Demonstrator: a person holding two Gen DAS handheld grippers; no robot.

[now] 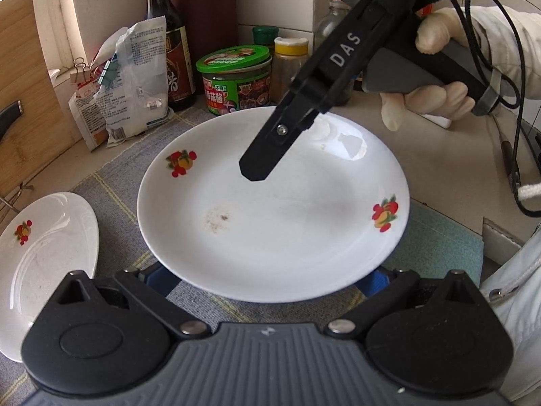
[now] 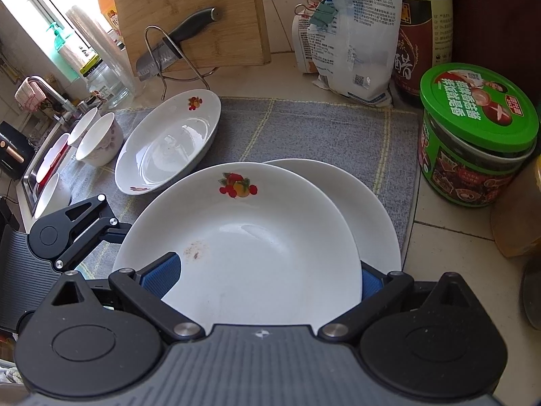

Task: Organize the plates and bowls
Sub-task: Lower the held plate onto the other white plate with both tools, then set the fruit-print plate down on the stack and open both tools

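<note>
Far left, two small bowls [image 2: 98, 142] sit close together, and next to them an oval dish [image 2: 169, 142] rests on the grey mat [image 2: 304, 128]. None of these is being handled.

The left gripper [image 1: 267, 282] comes next. Its jaws are spread wide and hold nothing. Both pads are tucked out of sight beneath the near rim of the fruit-printed plate [image 1: 270, 209], and I cannot tell whether they touch it.

That plate lies in the middle of the mat on top of a plain plate [image 2: 375, 209]. It is pushed off-centre, so the lower one shows along its right side. There is a brownish smear [image 1: 218, 218] on its face.

The right gripper [image 2: 267, 279], held in a gloved hand [image 1: 436, 98], reaches in from the far side. Its jaws are also wide apart and clamp nothing. One pad sits over the plate's face, while the other is hidden past the rim.

The worry, I think, is the grip. Glazed china pinched at one edge could pivot or slide out and crack against the plate beneath. A finger caught between the two plates might lift or drag both. To the right, the green-lidded jar [image 2: 473, 135] stands near the mat's edge, so a wide swing could knock it.
</note>
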